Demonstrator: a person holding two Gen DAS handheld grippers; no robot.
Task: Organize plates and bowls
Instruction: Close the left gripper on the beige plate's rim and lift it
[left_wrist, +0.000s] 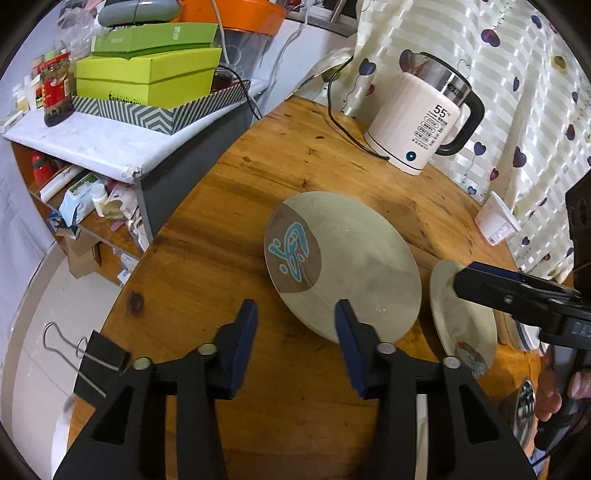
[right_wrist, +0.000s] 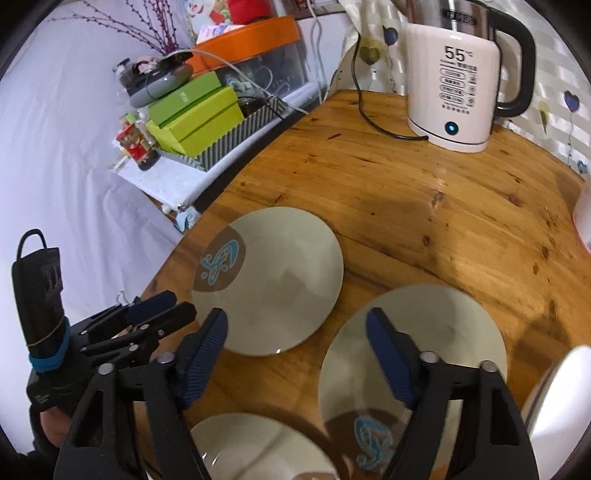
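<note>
A large grey plate with a brown patch and blue mark lies on the round wooden table; it also shows in the right wrist view. My left gripper is open, hovering at the plate's near edge, holding nothing. A second grey plate lies to the right, also seen in the left wrist view. My right gripper is open above the gap between these plates. A third plate sits at the bottom edge.
A white electric kettle with its black cord stands at the table's far side. A white cup sits at the right edge, a white bowl nearby. A shelf with green boxes stands left of the table.
</note>
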